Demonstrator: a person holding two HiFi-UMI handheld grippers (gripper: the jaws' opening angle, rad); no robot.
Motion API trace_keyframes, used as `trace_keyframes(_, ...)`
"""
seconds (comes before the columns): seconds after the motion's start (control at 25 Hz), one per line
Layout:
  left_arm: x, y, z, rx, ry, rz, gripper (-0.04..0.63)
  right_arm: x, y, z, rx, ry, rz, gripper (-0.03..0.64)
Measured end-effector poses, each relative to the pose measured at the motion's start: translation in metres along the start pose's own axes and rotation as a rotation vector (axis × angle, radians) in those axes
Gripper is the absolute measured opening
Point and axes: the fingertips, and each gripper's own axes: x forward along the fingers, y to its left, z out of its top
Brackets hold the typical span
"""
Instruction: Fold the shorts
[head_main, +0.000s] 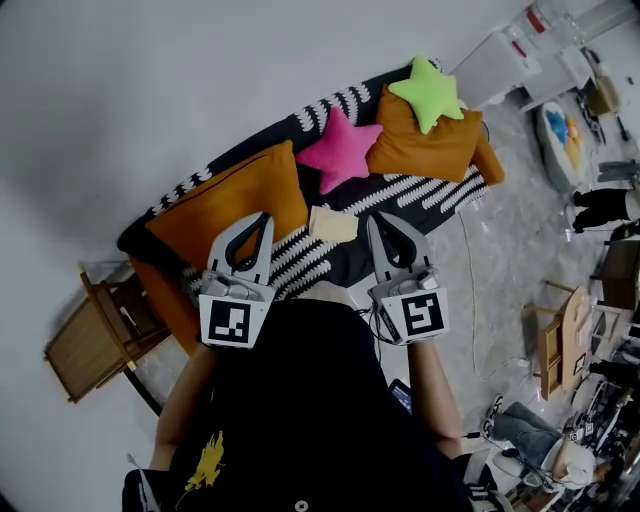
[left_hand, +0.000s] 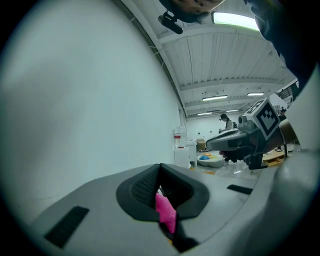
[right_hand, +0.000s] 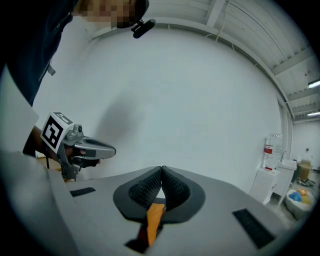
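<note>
The shorts (head_main: 333, 224), a small pale cream bundle, lie on the black-and-white patterned sofa (head_main: 440, 190) between the two grippers' tips. My left gripper (head_main: 262, 215) is held level in front of the sofa, jaws shut with nothing in them. My right gripper (head_main: 378, 217) is beside it, also shut and empty. In the left gripper view the pads (left_hand: 150, 185) meet at the tip, and the right gripper (left_hand: 245, 140) shows off to the right. In the right gripper view the pads (right_hand: 172, 187) touch too, and the left gripper (right_hand: 80, 147) shows at the left.
On the sofa lie a large orange cushion (head_main: 235, 200), a second orange cushion (head_main: 425, 145), a pink star pillow (head_main: 340, 148) and a green star pillow (head_main: 428, 92). A wooden side table (head_main: 95, 340) stands at the left. White cabinets (head_main: 510, 60) and clutter sit at the right.
</note>
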Motion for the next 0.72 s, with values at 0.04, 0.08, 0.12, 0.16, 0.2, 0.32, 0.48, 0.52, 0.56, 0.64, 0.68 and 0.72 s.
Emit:
trace_keyframes(0.04, -0.001, -0.001, -0.002, 0.008, 0.004, -0.007, 0.012, 0.001, 0.002, 0.0, -0.006, -0.001, 0.011, 0.015)
trace_keyframes(0.08, -0.003, 0.0, -0.004, 0.008, 0.009, -0.011, 0.012, 0.001, 0.004, 0.0, -0.013, -0.001, 0.02, 0.015)
trace_keyframes(0.12, -0.004, 0.001, -0.006, 0.0, 0.014, -0.012, 0.012, 0.001, 0.006, -0.001, -0.015, 0.001, 0.027, 0.015)
trace_keyframes(0.16, -0.007, 0.002, -0.007, -0.006, 0.021, -0.011, 0.012, 0.001, 0.008, -0.002, -0.011, 0.004, 0.033, 0.015)
trace_keyframes(0.2, -0.009, 0.004, -0.008, -0.006, 0.028, -0.009, 0.012, 0.0, 0.009, -0.002, -0.006, 0.008, 0.039, 0.015)
trace_keyframes(0.32, -0.013, 0.007, -0.008, 0.012, 0.04, 0.003, 0.012, -0.003, 0.013, -0.004, -0.006, 0.019, 0.057, 0.017)
trace_keyframes(0.48, -0.013, 0.008, -0.002, 0.007, 0.029, 0.019, 0.012, -0.004, 0.015, -0.004, -0.011, 0.025, 0.075, 0.015)
trace_keyframes(0.52, -0.014, 0.008, -0.001, 0.004, 0.026, 0.021, 0.012, -0.004, 0.016, -0.004, -0.013, 0.026, 0.081, 0.015)
trace_keyframes(0.56, -0.014, 0.007, 0.0, 0.003, 0.026, 0.02, 0.012, -0.004, 0.018, -0.004, -0.015, 0.026, 0.087, 0.015)
trace_keyframes(0.64, -0.014, 0.003, -0.001, 0.011, 0.028, 0.008, 0.012, -0.003, 0.024, -0.003, -0.018, 0.024, 0.103, 0.017)
trace_keyframes(0.68, -0.014, 0.0, 0.0, 0.017, 0.028, -0.001, 0.012, -0.003, 0.027, -0.003, -0.019, 0.025, 0.112, 0.015)
trace_keyframes(0.72, -0.014, -0.004, 0.0, 0.02, 0.027, -0.008, 0.012, -0.003, 0.03, -0.003, -0.022, 0.028, 0.12, 0.015)
